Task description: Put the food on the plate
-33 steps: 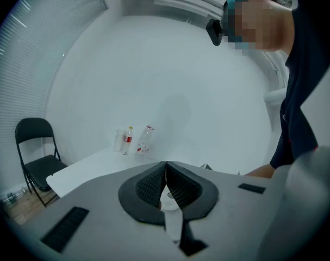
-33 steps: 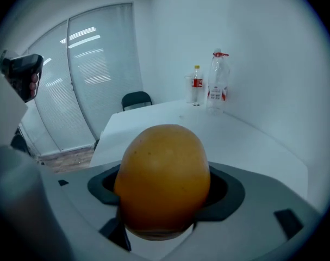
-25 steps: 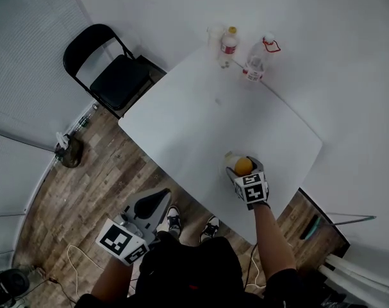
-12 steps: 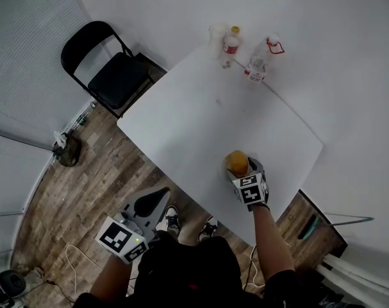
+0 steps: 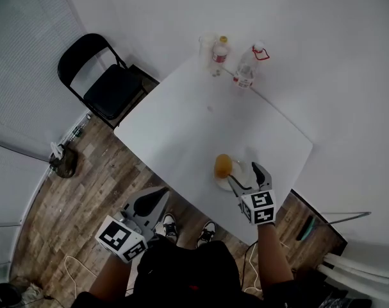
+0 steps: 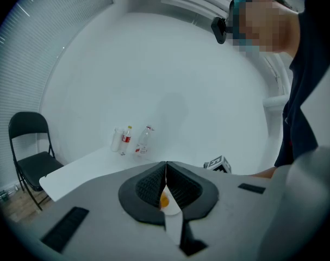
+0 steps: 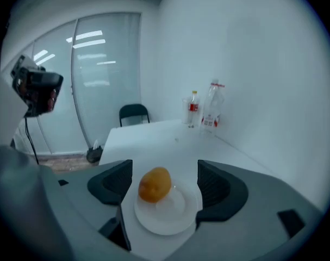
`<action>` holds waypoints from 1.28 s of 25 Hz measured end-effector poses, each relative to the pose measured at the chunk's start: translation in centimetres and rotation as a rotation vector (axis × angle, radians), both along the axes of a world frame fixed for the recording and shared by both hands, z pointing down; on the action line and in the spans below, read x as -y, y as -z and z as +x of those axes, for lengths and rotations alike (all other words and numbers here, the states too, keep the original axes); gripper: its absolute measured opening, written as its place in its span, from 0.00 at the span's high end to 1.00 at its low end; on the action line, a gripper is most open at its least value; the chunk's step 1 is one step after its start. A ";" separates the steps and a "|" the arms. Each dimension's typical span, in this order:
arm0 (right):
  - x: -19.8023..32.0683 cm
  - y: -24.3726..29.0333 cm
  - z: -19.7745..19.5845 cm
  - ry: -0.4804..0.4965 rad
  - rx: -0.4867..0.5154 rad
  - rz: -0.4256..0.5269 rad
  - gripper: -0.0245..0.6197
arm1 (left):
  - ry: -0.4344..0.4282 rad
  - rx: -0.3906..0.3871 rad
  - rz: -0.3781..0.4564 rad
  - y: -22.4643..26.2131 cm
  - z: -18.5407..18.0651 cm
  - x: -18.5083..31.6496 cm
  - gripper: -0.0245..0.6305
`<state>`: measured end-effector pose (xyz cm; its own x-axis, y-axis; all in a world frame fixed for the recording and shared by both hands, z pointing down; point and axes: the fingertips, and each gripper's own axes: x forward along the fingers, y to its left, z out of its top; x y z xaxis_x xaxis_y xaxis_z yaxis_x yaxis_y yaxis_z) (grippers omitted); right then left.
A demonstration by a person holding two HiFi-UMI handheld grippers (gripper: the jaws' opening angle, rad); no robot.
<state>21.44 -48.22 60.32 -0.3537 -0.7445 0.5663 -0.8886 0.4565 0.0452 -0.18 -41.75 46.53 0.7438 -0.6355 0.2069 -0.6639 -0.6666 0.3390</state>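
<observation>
An orange, roundish piece of food (image 5: 223, 165) (image 7: 154, 184) lies on the left part of a small white plate (image 5: 236, 174) (image 7: 173, 213) near the front edge of the white table (image 5: 200, 127). My right gripper (image 5: 247, 178) (image 7: 160, 186) is open just behind the plate, its jaws wide apart with nothing between them. My left gripper (image 5: 157, 201) (image 6: 166, 188) is shut and empty, held low over the floor left of the table. Through the slit under its pads a bit of the food (image 6: 163, 201) shows.
Two bottles (image 5: 218, 52) (image 5: 247, 68) and a clear cup (image 5: 206, 45) stand at the table's far corner by the wall. A black folding chair (image 5: 101, 82) stands left of the table on the wood floor. A person's shoes (image 5: 210, 230) show below the table edge.
My right gripper has let go of the food, opened and drawn back toward me. The food now rests on the plate. The left gripper has hardly moved.
</observation>
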 end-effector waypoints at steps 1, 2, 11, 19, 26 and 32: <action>-0.5 2.2 0.2 -0.019 0.038 0.050 0.40 | -0.006 -0.003 0.009 0.4 0.2 -0.1 0.93; -1.2 4.3 0.4 -0.038 0.076 0.099 0.40 | -0.013 -0.005 0.019 0.8 0.3 -0.3 0.93; -9.4 18.1 3.3 -0.152 0.206 0.420 0.85 | -0.091 -0.027 0.128 5.6 2.9 -2.9 0.93; -16.2 25.5 4.4 -0.178 0.207 0.592 0.92 | -0.099 -0.018 0.267 10.6 3.7 -5.3 0.93; -18.9 28.0 3.8 -0.143 0.180 0.640 0.93 | -0.088 -0.021 0.327 13.1 3.5 -7.0 0.93; -18.9 27.9 3.8 -0.136 0.170 0.626 0.92 | -0.089 -0.016 0.340 13.6 3.6 -7.6 0.93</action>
<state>25.24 -29.37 32.42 -0.2800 -0.9590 -0.0435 -0.9545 0.2733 0.1193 3.41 -34.13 32.90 0.8012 -0.5982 -0.0178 -0.5941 -0.7985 0.0974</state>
